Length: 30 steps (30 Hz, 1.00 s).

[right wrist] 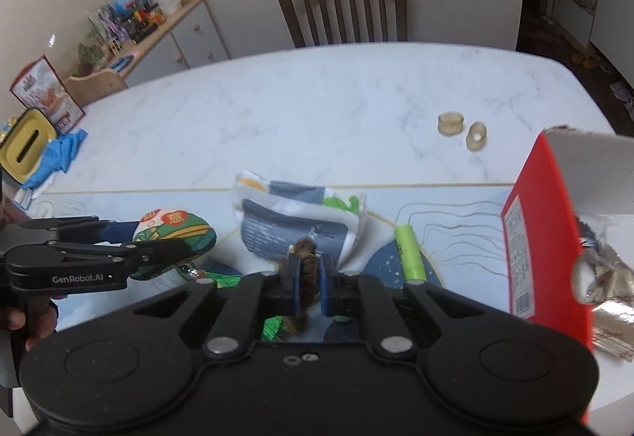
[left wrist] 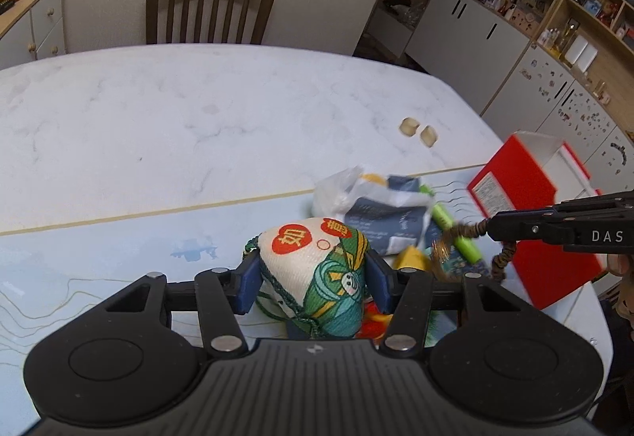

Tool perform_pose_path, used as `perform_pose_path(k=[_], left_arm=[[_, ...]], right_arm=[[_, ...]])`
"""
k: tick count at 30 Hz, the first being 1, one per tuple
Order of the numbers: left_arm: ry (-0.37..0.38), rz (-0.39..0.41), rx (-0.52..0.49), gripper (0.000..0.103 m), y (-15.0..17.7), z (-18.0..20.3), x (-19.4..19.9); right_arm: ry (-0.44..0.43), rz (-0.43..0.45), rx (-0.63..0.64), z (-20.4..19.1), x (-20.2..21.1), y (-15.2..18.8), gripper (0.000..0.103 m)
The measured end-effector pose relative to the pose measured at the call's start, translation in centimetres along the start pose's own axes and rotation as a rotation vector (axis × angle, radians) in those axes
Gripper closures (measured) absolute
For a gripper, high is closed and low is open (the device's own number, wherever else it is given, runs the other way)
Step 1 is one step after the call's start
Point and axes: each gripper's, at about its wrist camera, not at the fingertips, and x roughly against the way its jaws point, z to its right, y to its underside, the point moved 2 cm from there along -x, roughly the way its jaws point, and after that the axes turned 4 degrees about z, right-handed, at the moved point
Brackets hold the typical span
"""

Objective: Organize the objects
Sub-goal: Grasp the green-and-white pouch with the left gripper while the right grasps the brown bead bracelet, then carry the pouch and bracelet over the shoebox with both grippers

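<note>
My left gripper [left wrist: 313,279] is shut on a printed cloth pouch [left wrist: 317,273], cream and green with red characters, held above the blue mat [left wrist: 119,261]. It also shows in the right wrist view [right wrist: 174,234]. My right gripper [right wrist: 308,273] is shut on a brown coiled hair tie [right wrist: 307,269], seen from the left wrist view [left wrist: 467,232] near the red box [left wrist: 527,214]. The open red box stands at the right [right wrist: 543,238]. A crumpled white and blue packet [right wrist: 293,214] and a green tube [right wrist: 410,252] lie on the mat.
Two small beige rings [right wrist: 461,129] lie on the white marble table [right wrist: 317,99]. A wooden chair [right wrist: 344,4] stands behind the table. A yellow tin [right wrist: 25,143] and blue cloth [right wrist: 59,155] sit at the left edge. Foil wrappers [right wrist: 610,277] lie in the box.
</note>
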Motion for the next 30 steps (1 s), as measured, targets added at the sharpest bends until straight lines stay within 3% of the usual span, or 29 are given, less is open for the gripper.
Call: perform_pose_path(k=[17, 30], left_arm=[[0.048, 0.056, -0.092, 0.049, -4.3, 7.1, 5.7], [0.108, 0.056, -0.228, 0.049, -5.6, 18.3, 4.5]], right_arm=[[0.025, 0.097, 0.003, 3.4, 9.3, -0.9, 0.095], [0.091, 0.169, -0.030, 11.0, 14.9, -1.1, 0.095]])
